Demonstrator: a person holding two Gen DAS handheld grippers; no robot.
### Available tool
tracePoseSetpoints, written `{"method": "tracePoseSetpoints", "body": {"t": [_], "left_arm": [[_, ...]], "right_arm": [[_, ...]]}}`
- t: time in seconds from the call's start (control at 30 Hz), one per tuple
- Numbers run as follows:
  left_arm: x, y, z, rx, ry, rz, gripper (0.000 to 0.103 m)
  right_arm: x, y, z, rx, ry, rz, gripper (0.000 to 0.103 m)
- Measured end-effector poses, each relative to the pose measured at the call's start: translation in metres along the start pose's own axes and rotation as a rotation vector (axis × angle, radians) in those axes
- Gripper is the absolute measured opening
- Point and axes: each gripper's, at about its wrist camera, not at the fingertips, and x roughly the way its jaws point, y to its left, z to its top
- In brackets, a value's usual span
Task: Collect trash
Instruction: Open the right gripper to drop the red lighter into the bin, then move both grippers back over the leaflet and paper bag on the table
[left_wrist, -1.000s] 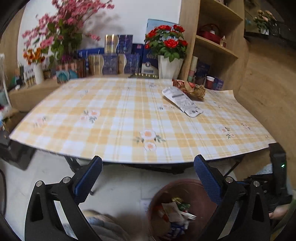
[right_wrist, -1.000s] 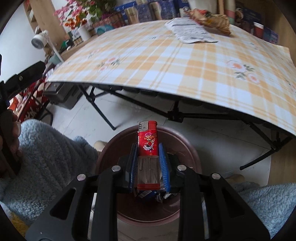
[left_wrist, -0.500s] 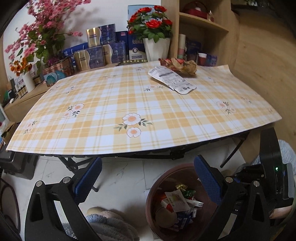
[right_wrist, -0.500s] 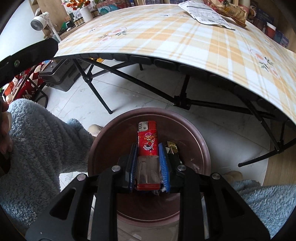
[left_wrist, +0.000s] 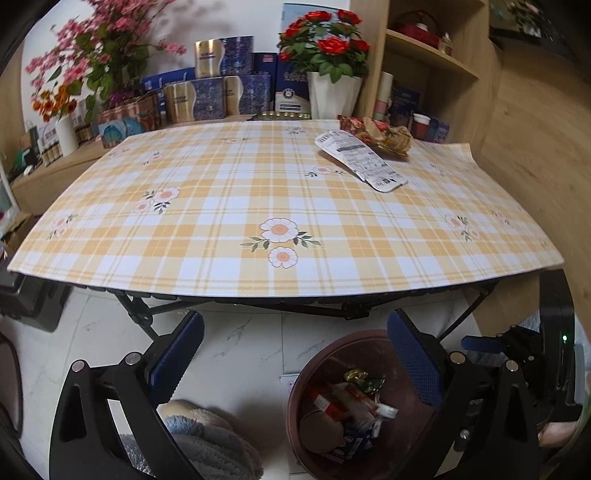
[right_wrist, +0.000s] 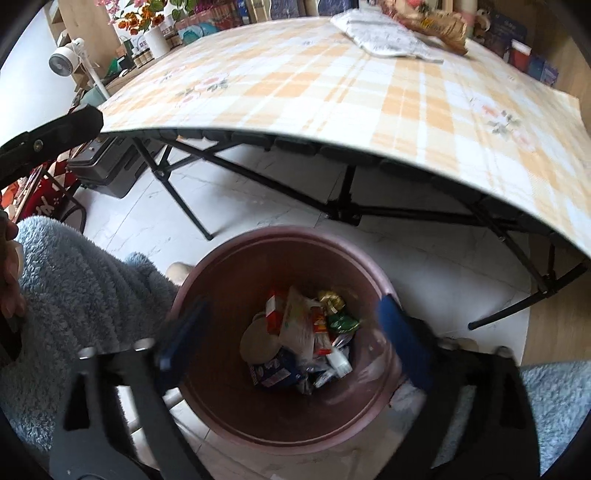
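Gone from the right gripper (right_wrist: 291, 332): red lighter, clamped a moment back. Jaws opening wide over the bin (right_wrist: 221, 398), nothing between them; lighter not told apart among the trash (right_wrist: 303, 336) inside. Left gripper (left_wrist: 295, 354) spread, empty, beside the bin on the floor. On the table (left_wrist: 221, 221), far corner: white packet (left_wrist: 362, 162) and crumpled wrapper (left_wrist: 384, 134), touching.

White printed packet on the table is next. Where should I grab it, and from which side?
Probably the near rounded end of the packet, approached from the table's front edge. It lies flat with that end pointing toward the front, while its far end sits against the crumpled wrapper. Being flat, pinch across an edge, coming in low.
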Motion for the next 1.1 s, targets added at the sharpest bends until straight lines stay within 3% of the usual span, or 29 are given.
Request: {"method": "tracePoseSetpoints", "body": {"t": [0.17, 0.4, 0.6, 0.77, 1.1], "left_arm": [[-0.008, 0.015, 0.001, -0.082, -0.032, -0.010, 0.097], [-0.020, 0.028, 0.008, -0.175, -0.116, -0.035, 0.097], [-0.017, 0.020, 0.016, -0.132, -0.111, -0.053, 0.097], [-0.013, 0.011, 0.030, -0.100, -0.110, -0.070, 0.097], [0.013, -0.005, 0.086, -0.112, -0.103, -0.147, 0.097]], "right_arm": [[-0.005, -0.003, 0.005, 0.003, -0.023, -0.028, 0.097], [-0.041, -0.024, 0.016, 0.076, -0.129, -0.027, 0.097], [-0.074, -0.059, 0.030, 0.201, -0.218, -0.071, 0.097], [-0.097, -0.084, 0.046, 0.259, -0.306, -0.160, 0.097], [-0.109, -0.136, 0.078, 0.291, -0.354, -0.177, 0.097]]}}
